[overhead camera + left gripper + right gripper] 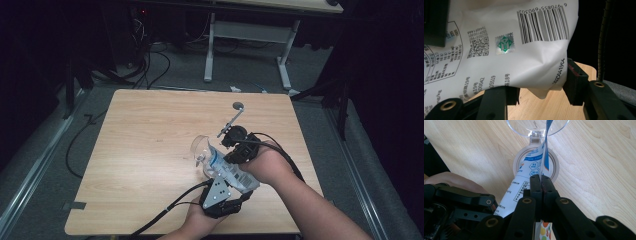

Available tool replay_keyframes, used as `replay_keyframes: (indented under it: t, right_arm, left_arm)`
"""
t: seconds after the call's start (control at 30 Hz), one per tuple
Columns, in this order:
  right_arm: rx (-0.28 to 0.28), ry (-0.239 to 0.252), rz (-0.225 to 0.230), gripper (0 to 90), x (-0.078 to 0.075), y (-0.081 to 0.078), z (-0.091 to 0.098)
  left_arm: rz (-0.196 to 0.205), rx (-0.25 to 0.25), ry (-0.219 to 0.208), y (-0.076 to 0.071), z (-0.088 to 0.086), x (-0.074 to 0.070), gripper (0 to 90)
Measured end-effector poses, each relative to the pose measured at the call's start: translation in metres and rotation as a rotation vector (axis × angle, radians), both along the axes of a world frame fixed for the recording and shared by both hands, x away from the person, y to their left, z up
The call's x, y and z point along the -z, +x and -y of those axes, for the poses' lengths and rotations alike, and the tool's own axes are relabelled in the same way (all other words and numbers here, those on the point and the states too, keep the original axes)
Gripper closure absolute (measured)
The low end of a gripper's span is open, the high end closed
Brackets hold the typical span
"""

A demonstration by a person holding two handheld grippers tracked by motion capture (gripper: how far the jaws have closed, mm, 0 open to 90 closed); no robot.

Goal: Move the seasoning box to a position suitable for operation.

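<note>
A white pouch [227,171] with blue print and a barcode [499,50] hangs over the front right of the wooden table [150,140]. My left gripper [230,192] comes from below. Its pads press the pouch's crumpled body from both sides [541,87]. My right gripper [541,182] is shut on the pouch's thin top edge [546,150]; in the high view the right gripper [235,156] is behind the pouch. A clear round container [201,148] with its hinged lid [537,126] open lies just beyond the pouch, its mouth [554,167] facing the pouch's end.
A thin rod with a round disc [238,106] sticks out past the right gripper. Each gripper trails a black cable [165,212]. Behind the table stands a white-legged desk [245,35], with cables on the floor [150,65].
</note>
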State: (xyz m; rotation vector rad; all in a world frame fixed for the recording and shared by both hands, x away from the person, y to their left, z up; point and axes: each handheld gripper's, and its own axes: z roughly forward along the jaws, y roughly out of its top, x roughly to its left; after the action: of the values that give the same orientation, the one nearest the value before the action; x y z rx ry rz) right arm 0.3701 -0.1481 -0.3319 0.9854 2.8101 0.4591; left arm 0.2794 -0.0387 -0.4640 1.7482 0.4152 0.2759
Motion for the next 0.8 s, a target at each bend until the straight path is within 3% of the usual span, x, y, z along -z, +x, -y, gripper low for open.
replay_keyframes:
  t: [0.8]
  right_arm:
    - [-0.007, -0.004, 0.0, 89.9, 0.0006, 0.0017, -0.0033]
  left_arm:
    - [0.002, 0.003, -0.007, 0.0001, -0.0008, -0.0018, 52.7]
